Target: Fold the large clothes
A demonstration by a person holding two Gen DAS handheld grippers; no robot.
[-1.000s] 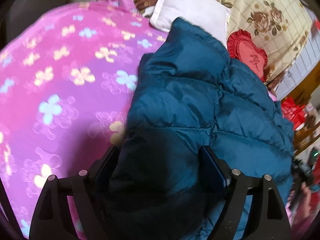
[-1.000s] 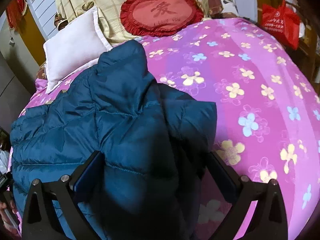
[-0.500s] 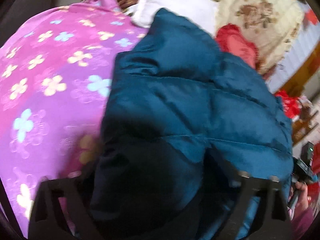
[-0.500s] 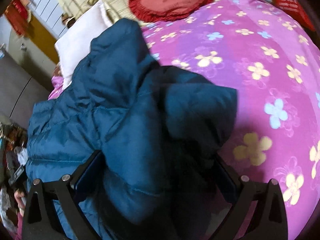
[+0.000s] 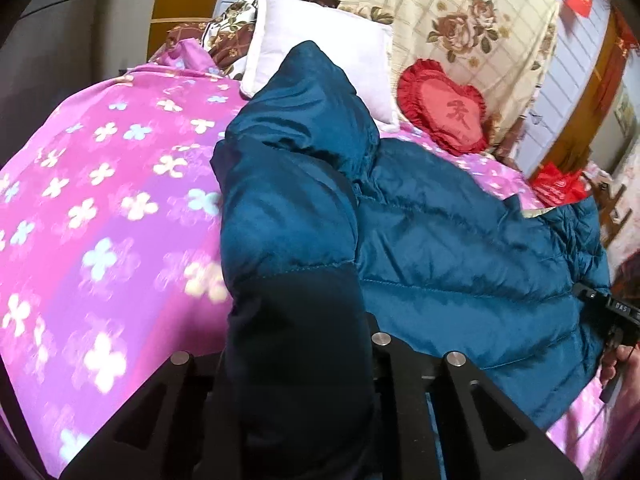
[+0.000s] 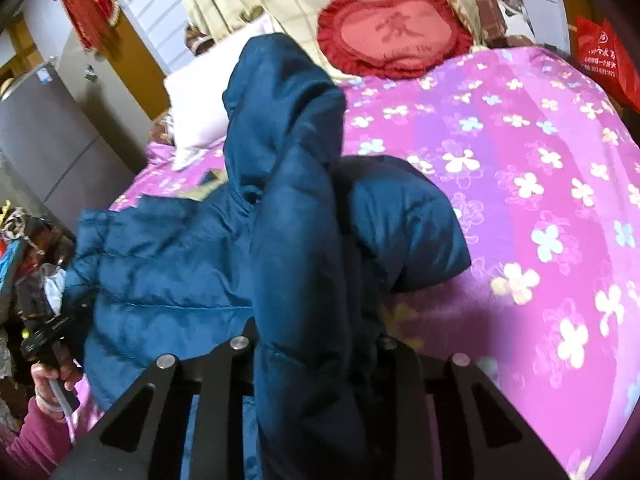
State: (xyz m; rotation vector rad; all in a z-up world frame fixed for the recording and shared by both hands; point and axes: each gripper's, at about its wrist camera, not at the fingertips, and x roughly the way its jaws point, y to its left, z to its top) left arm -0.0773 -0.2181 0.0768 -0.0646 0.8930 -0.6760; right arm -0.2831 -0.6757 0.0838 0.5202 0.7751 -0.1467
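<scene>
A teal quilted puffer jacket (image 5: 460, 248) lies on a bed with a pink flowered cover (image 5: 100, 216). My left gripper (image 5: 296, 344) is shut on a fold of the jacket's edge and holds it raised off the bed. My right gripper (image 6: 312, 344) is shut on the other edge of the jacket (image 6: 168, 276), also raised, so the fabric hangs bunched between the jaws. The fingertips of both grippers are hidden by the fabric. The bed cover (image 6: 540, 208) stretches away to the right in the right wrist view.
A white pillow (image 5: 320, 52) and a red heart-shaped cushion (image 5: 448, 108) lie at the head of the bed against a floral quilt (image 5: 460, 16). A red bag (image 6: 604, 64) hangs at the right. The other gripper and hand show at the bedside (image 6: 44, 344).
Both grippers have closed on the jacket's near edge and lifted it; the fabric now stands up bunched between the jaws, and the jacket has pulled toward the head of the bed.
</scene>
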